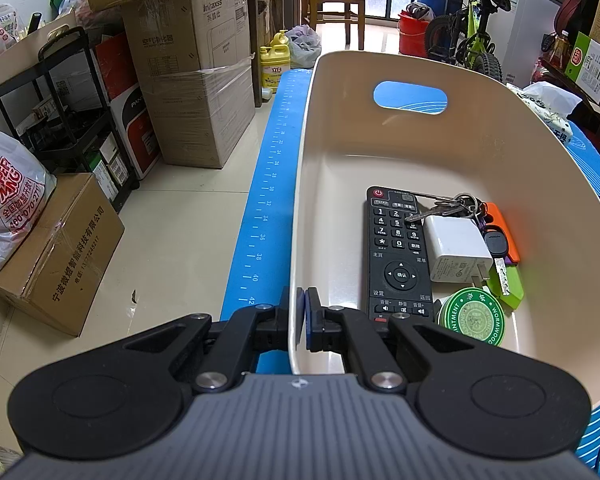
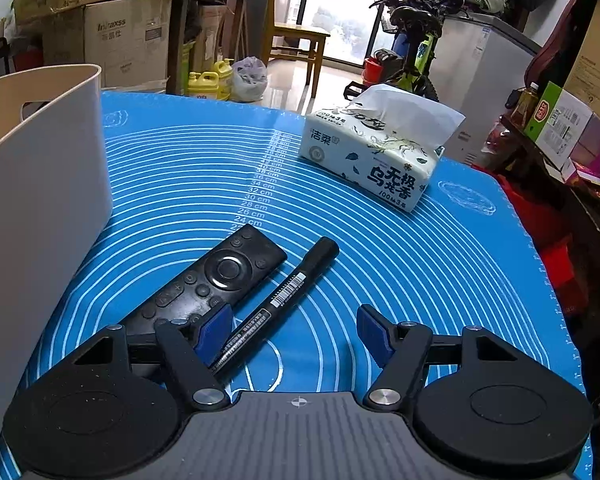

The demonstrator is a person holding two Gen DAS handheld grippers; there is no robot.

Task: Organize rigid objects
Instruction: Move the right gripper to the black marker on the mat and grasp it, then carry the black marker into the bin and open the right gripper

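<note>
A beige bin [image 1: 500,152] stands on the blue mat [image 1: 276,152]. Inside it lie a black remote [image 1: 396,256], a bunch of keys [image 1: 448,208], a white charger [image 1: 456,248], a green ointment tin [image 1: 472,316] and orange and green pieces. My left gripper [image 1: 301,316] is shut on the bin's near left rim. In the right wrist view a slim black remote [image 2: 212,280] and a black marker [image 2: 276,304] lie side by side on the mat [image 2: 420,264]. My right gripper [image 2: 294,330] is open low over the mat, the marker's near end just inside its left finger.
A tissue pack [image 2: 380,152] sits on the mat's far right. The bin's outer wall [image 2: 40,208] rises close on the left of the right gripper. Cardboard boxes [image 1: 192,80], a black rack, bags, a chair and a bicycle [image 1: 468,36] stand around the table.
</note>
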